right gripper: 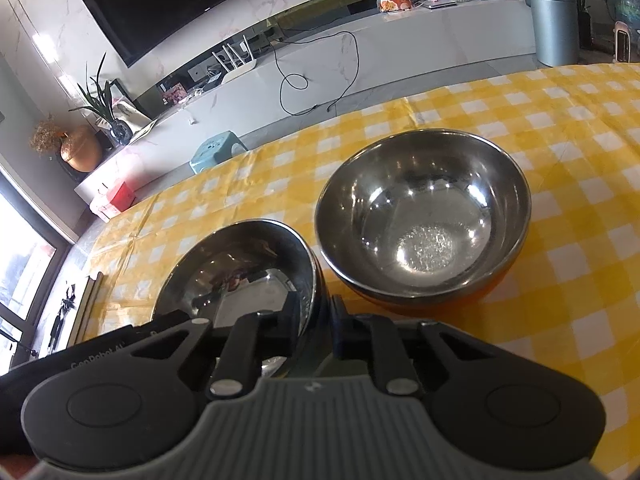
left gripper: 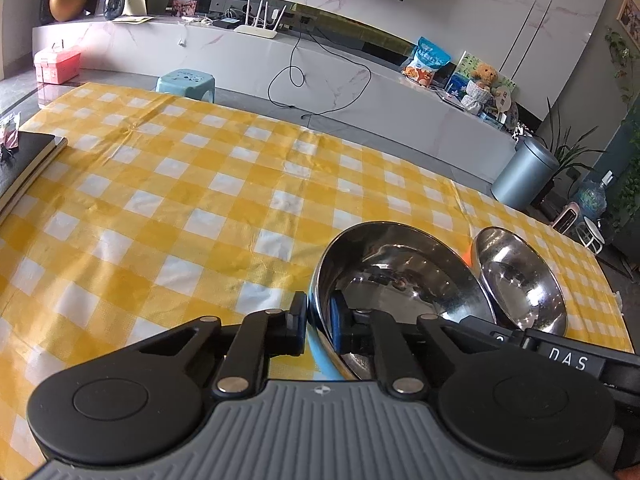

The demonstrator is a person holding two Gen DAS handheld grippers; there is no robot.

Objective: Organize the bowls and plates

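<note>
Two steel bowls are over the yellow checked tablecloth [left gripper: 168,184]. My left gripper [left gripper: 318,330] is shut on the near rim of the bowl with a light blue outside [left gripper: 400,272], one finger inside and one outside. My right gripper [right gripper: 316,320] is shut on the right rim of the same blue bowl [right gripper: 236,272]. The bowl with an orange outside [right gripper: 424,216] sits on the cloth just right of it, and shows in the left wrist view [left gripper: 520,276] too. The other gripper's black body [left gripper: 568,360] crosses the lower right of the left view.
A black notebook [left gripper: 24,160] lies at the table's left edge. Beyond the far table edge stand a blue stool [left gripper: 186,84], a white TV bench [left gripper: 280,52] with cables, and a grey bin [left gripper: 524,172].
</note>
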